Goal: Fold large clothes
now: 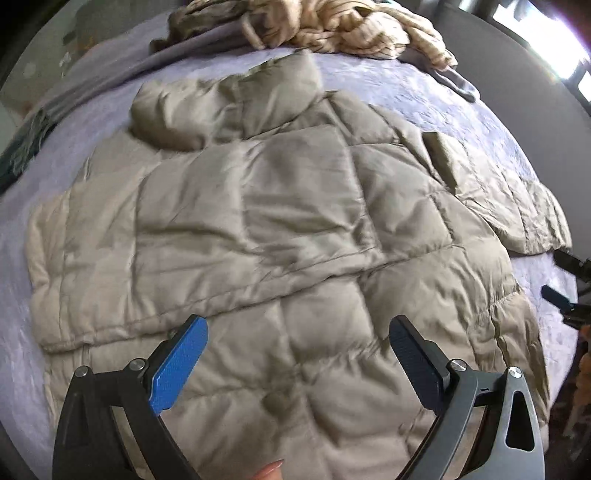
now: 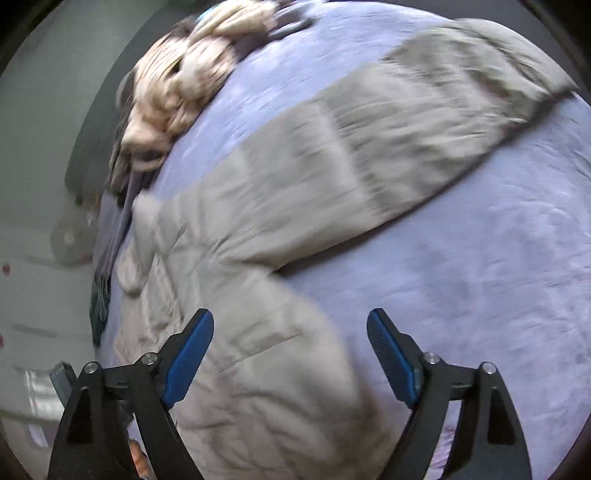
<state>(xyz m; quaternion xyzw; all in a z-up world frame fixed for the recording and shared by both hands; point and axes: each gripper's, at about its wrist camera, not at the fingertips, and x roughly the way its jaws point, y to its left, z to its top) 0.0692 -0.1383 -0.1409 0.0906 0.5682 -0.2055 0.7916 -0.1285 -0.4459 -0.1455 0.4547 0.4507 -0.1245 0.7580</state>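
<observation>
Covering the bed, a lavender quilt carries the beige puffer jacket spread flat; cream knitwear is heaped at twelve o'clock. Left hand-held gripper and right hand-held gripper both hover released.

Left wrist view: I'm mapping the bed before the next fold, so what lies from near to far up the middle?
left gripper, open → beige puffer jacket → bare lavender bedspread → cream knit garment heaped at the far edge.
</observation>
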